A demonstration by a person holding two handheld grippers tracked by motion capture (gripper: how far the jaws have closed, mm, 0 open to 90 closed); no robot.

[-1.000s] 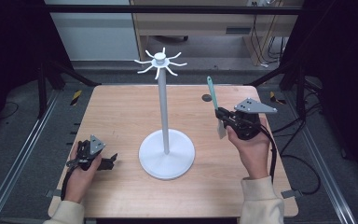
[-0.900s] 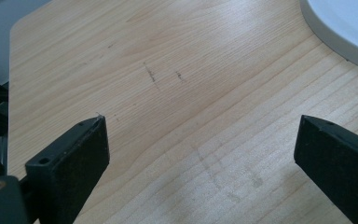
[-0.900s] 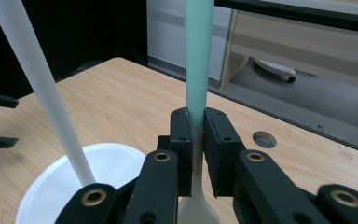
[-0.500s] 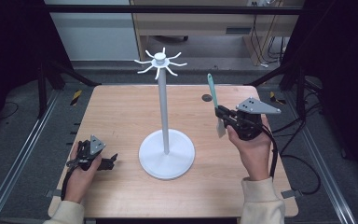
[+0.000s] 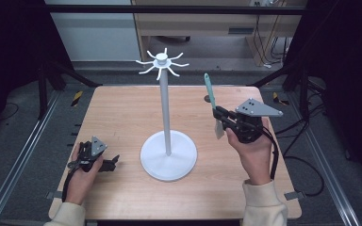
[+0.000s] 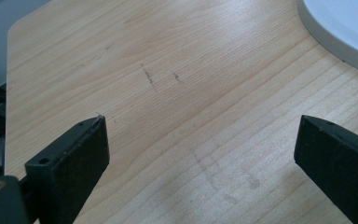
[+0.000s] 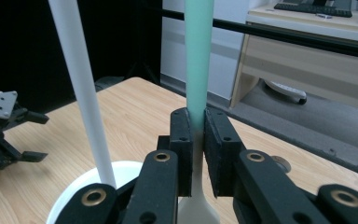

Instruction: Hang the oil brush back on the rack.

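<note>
**Spatula held upright beside the white stand**

The right gripper (image 5: 222, 123) has its 2 fingers (image 7: 182, 140) closed on a spatula (image 5: 209, 92), clamping it low on the handle, just above the blade. The spatula stands nearly upright, leaning a little. Its handle is a pale sea-green, slim and flat, and rises above the gripper; in the high view a small hole shows near its top end. Below the fingers the tool turns off-white and widens into a blade (image 5: 219, 128), which hangs clear of the bench (image 5: 118, 113). In the right gripper view the green handle (image 7: 199, 56) runs straight up out of the top of the picture and the pale blade spreads out under the pads.

The spatula is over the right half of the bench, to the right of a white stand (image 5: 168, 153) and apart from it. The stand has a round flat base in the middle of the bench, a thin straight pole, and a crown of short curved hooks (image 5: 162, 63) at the top. The hooks sit higher than the tip of the handle. In the right gripper view the pole (image 7: 81, 88) stands to the left of the spatula with a clear gap between them.

The left gripper (image 5: 111, 162) rests low at the front left of the bench, held by the left hand (image 5: 81, 176). Its fingers (image 6: 72, 154) stand wide apart with bare wood between them, and the edge of the stand's base (image 6: 340, 32) lies off to one side.
</note>
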